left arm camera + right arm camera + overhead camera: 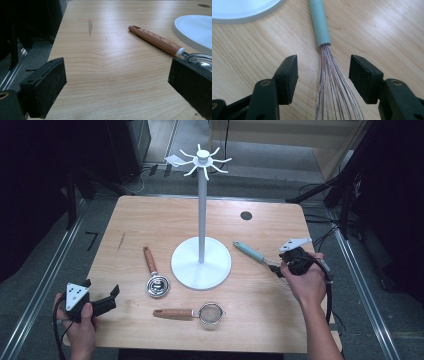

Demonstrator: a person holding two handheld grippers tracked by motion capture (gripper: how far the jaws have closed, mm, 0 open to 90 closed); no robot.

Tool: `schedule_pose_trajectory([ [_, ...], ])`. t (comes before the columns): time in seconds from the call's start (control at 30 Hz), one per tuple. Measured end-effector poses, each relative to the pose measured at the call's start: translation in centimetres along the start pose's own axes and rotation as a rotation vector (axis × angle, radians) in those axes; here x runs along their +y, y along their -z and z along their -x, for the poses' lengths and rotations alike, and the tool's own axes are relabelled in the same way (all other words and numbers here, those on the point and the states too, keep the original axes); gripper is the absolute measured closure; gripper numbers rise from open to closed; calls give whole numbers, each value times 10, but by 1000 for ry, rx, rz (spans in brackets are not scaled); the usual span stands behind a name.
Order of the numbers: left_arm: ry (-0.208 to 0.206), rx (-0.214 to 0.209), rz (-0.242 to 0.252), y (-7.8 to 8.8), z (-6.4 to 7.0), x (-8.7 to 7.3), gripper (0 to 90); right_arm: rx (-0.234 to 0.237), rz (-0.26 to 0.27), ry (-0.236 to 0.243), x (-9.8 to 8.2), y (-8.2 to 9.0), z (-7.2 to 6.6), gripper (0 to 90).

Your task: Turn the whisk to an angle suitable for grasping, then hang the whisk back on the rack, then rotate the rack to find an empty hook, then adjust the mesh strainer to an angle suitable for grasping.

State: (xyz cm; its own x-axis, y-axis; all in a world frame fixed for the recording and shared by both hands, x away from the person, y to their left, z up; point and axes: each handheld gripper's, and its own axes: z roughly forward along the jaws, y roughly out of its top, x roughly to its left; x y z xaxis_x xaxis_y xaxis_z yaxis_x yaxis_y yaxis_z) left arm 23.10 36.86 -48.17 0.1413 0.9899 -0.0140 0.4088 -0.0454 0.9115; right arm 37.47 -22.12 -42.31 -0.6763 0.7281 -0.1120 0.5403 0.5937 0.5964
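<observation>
Right gripper [323, 75] partly open, straddling the whisk [322, 27] wires — pads apparently not touching, left gripper [115, 85] wide open, empty.

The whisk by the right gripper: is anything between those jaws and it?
Nothing visible. The right gripper is open, its jaws either side of the whisk wires just below the green handle, not pressing them.
</observation>
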Motion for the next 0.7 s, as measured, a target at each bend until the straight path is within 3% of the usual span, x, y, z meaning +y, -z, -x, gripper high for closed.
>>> schedule_pose_trajectory([
  [0.2,7,-1,6,-1,-1,0,16,40,-97,20,19,-16,1,405],
  [0.5,12,-5,6,-1,-1,0,16,68,-179,-3,38,-29,7,478],
  [0.7,13,-12,6,0,-1,0,16,66,-224,13,52,-38,7,527],
])
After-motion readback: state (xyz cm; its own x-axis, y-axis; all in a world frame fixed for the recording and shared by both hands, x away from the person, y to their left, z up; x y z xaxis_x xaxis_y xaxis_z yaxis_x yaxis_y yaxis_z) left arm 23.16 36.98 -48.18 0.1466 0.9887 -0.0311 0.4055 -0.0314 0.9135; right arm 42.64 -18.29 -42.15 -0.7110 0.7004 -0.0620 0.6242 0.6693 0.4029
